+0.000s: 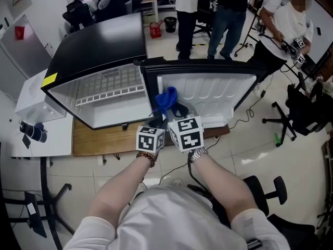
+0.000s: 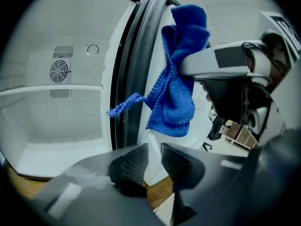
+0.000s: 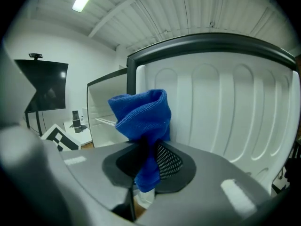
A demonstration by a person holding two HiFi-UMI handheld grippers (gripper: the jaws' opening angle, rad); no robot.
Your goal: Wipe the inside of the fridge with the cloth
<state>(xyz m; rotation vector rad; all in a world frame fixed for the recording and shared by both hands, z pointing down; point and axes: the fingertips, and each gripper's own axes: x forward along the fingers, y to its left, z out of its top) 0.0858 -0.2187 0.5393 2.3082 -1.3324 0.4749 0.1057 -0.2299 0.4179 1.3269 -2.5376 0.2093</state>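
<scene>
The left forearm and right forearm are stretched forward side by side. The left gripper is held with its jaws slightly apart, nothing between them. The right gripper is clamped on a bunched blue cloth.

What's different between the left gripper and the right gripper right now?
The right gripper has its jaws shut on the blue cloth; the left gripper has its jaws apart, empty. The right gripper faces the door's white inner lining; the left gripper faces the fridge interior. Both carry a marker cube and sit side by side before the open fridge.
</scene>
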